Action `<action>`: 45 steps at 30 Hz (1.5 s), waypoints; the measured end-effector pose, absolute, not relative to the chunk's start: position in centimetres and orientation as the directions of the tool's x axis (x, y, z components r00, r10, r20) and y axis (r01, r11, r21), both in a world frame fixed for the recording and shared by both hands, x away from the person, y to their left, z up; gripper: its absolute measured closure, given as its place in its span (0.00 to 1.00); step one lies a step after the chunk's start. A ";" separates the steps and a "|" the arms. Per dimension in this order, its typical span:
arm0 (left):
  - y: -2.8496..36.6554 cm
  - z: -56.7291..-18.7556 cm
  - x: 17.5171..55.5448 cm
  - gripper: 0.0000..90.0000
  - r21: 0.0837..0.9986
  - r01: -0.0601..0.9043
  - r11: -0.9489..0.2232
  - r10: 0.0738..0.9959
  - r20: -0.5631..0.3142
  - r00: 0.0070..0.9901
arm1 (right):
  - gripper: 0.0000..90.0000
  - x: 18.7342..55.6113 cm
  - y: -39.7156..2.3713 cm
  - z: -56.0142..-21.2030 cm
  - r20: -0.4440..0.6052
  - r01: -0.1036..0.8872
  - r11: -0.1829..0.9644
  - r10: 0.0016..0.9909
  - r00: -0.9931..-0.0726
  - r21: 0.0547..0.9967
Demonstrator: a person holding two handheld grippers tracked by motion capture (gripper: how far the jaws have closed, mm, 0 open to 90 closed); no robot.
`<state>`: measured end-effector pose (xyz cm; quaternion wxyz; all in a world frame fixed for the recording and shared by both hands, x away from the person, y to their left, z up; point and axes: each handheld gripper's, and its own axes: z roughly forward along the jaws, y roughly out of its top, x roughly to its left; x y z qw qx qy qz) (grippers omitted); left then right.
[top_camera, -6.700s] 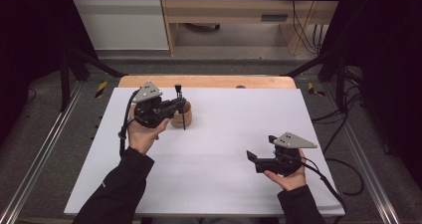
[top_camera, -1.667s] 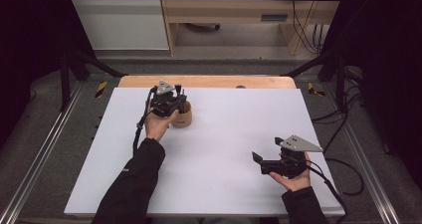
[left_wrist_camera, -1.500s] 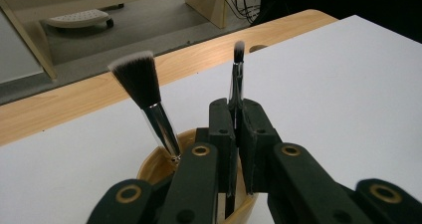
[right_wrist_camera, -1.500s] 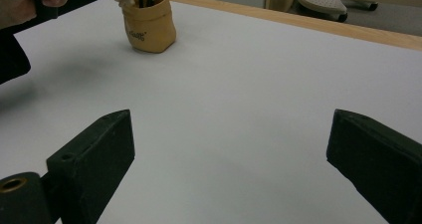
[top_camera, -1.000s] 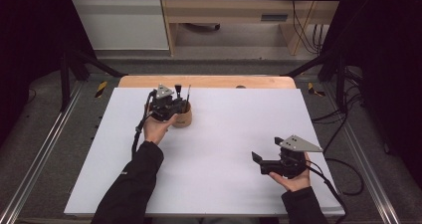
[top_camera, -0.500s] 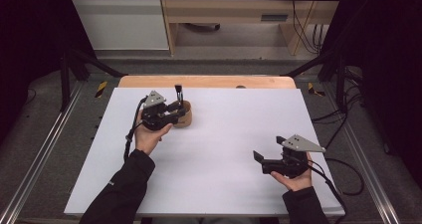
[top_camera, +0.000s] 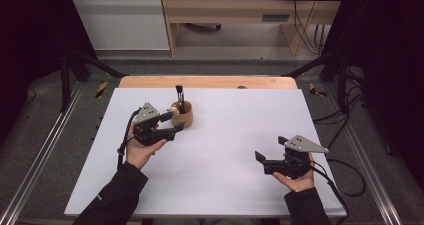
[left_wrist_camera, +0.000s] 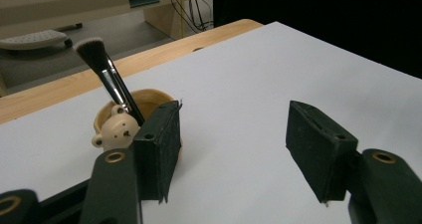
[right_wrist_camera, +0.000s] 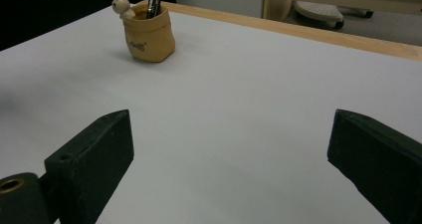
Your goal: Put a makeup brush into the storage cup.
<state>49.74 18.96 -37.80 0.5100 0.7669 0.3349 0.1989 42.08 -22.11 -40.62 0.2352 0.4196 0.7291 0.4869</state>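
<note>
White sheet (top_camera: 225, 150) covers a wood-edged table (top_camera: 210, 81), dark room around it, pale cabinets and cables at 12 o'clock beyond the far edge.

Small tan pouch-shaped holder with a tiny bear figure on its rim (top_camera: 183, 116) sits on the sheet at about 11 o'clock from table centre, upright. One black-handled makeup brush with a dark bristle head (top_camera: 179, 96) stands in it, bristles up, leaning against the rim; in the left gripper view it tilts toward 11 o'clock (left_wrist_camera: 107, 74).

Left gripper (top_camera: 171, 122) sits just at 9 o'clock of the holder. Its jaws have just been opening, now stand moderately apart, nothing between them. In the left gripper view one jaw stands close in front of the holder's wall (left_wrist_camera: 130, 122); contact or a small gap, can't tell. Right gripper (top_camera: 260, 159) is well apart at 4 o'clock, resting low in the hand, jaws spread wide, empty; the holder shows far off in its view (right_wrist_camera: 148, 32).

Risks, judged:
- Holder looks light and soft. A jaw dragging along its wall as the left hand pulls off could tip or slide it.
- Brush is tall and leaning, so top-heavy. A nudge to the rim could pitch it out or topple holder and brush together.
- Holder is fairly near the far edge at 12 o'clock; a spilled brush could roll off the sheet.
- Trailing cable (top_camera: 123, 144) could sweep across the sheet and catch the holder.
</note>
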 end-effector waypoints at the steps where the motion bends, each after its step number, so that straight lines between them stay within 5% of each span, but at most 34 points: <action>1: 19.1 -37.8 49.5 0.41 0.917 0.307 -0.257 0.717 -0.033 0.697 | 0.05 42.1 -22.1 -40.6 0.067 0.382 0.172 0.841 -0.537 0.908; 28: 22.9 -39.2 44.1 0.12 0.928 0.301 -0.221 0.731 -0.046 0.680 | 0.05 41.8 -22.4 -40.4 0.067 0.372 0.170 0.835 -0.546 0.912; 45: 26.6 -41.1 42.4 0.08 0.932 0.315 -0.179 0.784 -0.058 0.618 | 0.05 41.4 -23.2 -41.2 0.077 0.393 0.172 0.836 -0.543 0.904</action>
